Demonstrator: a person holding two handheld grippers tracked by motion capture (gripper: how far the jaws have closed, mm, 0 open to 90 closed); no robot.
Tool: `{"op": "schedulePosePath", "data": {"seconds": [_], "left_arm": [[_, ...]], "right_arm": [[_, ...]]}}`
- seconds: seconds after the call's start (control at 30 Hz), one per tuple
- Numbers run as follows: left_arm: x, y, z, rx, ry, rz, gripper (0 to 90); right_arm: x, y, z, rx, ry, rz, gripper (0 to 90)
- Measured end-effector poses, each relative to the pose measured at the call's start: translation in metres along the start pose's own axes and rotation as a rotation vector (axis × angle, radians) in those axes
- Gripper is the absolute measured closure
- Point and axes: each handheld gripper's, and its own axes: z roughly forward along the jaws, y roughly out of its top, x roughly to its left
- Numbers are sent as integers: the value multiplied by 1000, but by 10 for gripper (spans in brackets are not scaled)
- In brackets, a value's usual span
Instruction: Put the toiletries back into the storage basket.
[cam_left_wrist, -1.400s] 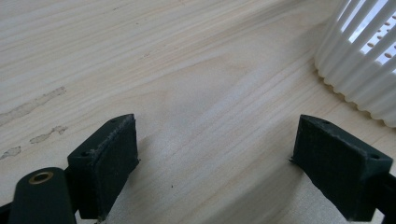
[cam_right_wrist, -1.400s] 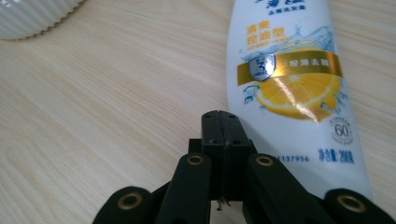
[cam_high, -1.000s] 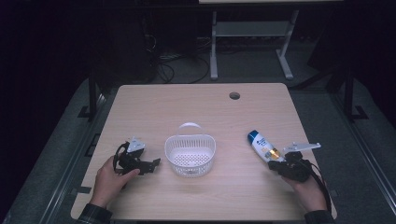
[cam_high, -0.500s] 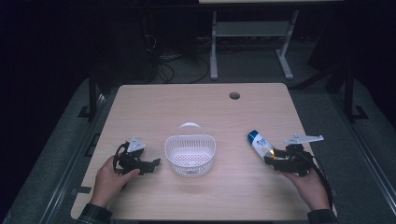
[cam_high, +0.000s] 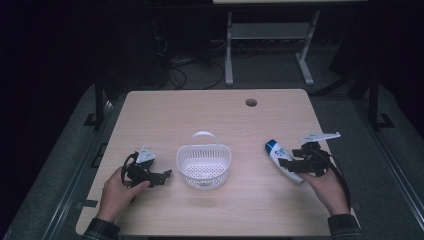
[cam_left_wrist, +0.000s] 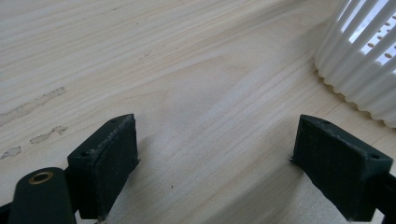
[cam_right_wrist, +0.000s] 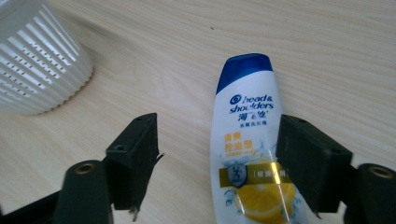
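Since nobody posted what the job is, here's just what I can see from where I'm standing:

bottle spot: shampoo bottle lies flat on the desk, over by the right edge, well apart from the white basket that sits mid-desk toward the near side.

bottle long axis: blue cap points away from the person and a bit toward the basket, yellow-label end points back at the right hand. In the right gripper view the bottle runs pretty much straight up the frame, so it's lined up with the claw's reach.

nearer hand: the right one, easily. The left hand is on the other side of the basket.

right claw: wide open, straddling the bottle's lower half. Bottle sits off-centre: the right jaw looks touching or just beside its side, while the left jaw has bare wood between it and the bottle. Not gripping yet.

my guess on next move: close on the bottle; it'd likely get nudged sideways as the far jaw comes in.

left claw: also wide open, holding nothing, low over bare wood near the desk's left edge, with the basket's ribbed wall just beyond it.
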Motion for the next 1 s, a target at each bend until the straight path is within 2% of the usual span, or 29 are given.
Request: {"op": "schedulePosePath", "data": {"seconds": [0.13, 0.23, 0.63, 0.87, 1.0], "left_arm": [[0, 0, 0, 0, 0, 0, 130], [0, 0, 0, 0, 0, 0, 130], [0, 0, 0, 2, 0, 0, 130], [0, 0, 0, 2, 0, -1, 130], [0, 0, 0, 2, 0, -1, 130]], "right_arm": [[-3, 5, 6, 8, 0, 8, 227], [-4, 10, 10, 17, -18, 10, 190], [-12, 28, 17, 69, -47, 8, 175], [-13, 38, 26, 104, -58, -6, 175], [-13, 44, 33, 123, -59, -30, 175]]}}
